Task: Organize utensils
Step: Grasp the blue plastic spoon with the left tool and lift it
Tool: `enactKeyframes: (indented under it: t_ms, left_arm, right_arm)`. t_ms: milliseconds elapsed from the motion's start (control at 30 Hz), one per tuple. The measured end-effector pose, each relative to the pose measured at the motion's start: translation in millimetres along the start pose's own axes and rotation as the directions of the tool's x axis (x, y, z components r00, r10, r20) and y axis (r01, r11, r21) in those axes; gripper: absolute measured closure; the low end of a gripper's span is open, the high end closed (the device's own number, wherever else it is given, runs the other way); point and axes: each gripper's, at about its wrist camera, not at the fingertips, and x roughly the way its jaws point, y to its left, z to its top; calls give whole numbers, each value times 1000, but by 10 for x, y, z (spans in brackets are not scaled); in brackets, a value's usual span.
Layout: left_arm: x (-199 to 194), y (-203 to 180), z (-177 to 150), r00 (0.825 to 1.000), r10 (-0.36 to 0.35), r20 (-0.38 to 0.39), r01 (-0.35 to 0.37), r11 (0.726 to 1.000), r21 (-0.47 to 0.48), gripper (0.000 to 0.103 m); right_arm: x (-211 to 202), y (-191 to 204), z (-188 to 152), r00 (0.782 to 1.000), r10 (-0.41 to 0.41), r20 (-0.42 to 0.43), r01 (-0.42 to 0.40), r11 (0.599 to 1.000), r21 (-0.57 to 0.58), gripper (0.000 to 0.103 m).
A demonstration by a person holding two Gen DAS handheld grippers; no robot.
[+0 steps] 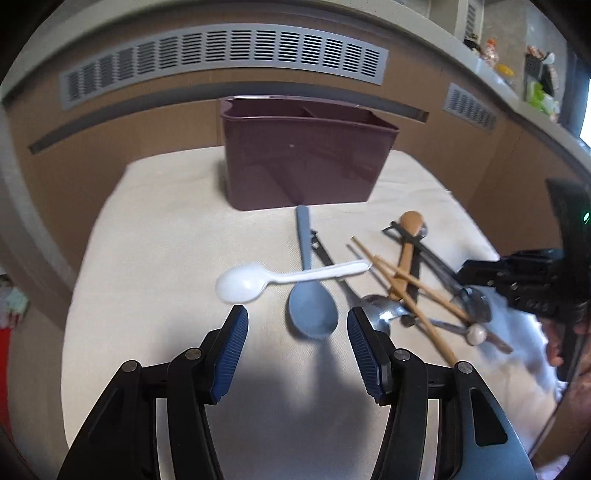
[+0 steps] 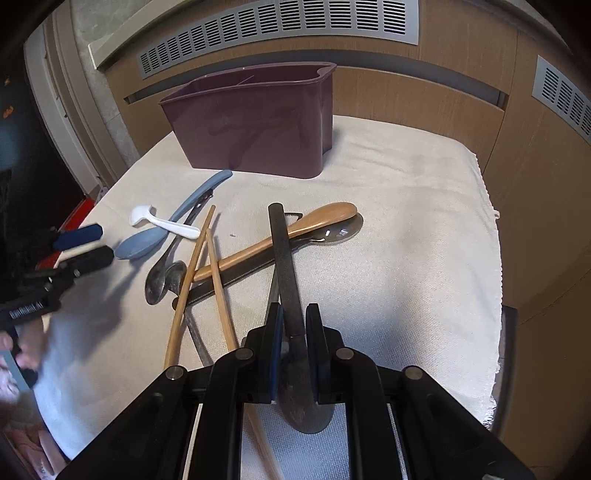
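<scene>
A maroon utensil caddy stands at the back of a cream cloth. In front of it lie a blue-grey spoon, a white plastic spoon, wooden chopsticks, a brown wooden spoon and metal spoons. My left gripper is open, just short of the blue-grey spoon's bowl. My right gripper is shut on a dark black-handled spoon, near its bowl.
Wooden panels with grey vent grilles stand behind the cloth-covered table. A shelf with small items is at the far right. The cloth's edge drops off on the right.
</scene>
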Motion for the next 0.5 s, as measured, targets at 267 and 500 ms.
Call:
enactKeyframes:
  t_ms: [267, 500]
  left_arm:
    - [282, -287, -27, 996, 87, -2, -87, 996, -27, 46]
    - [150, -244, 50, 992, 100, 76, -97, 995, -35, 68]
  right_arm:
    - [-128, -7, -69, 999, 2, 33, -2, 1000, 10, 92]
    - [-140, 13, 62, 999, 7, 50, -7, 1000, -5, 89]
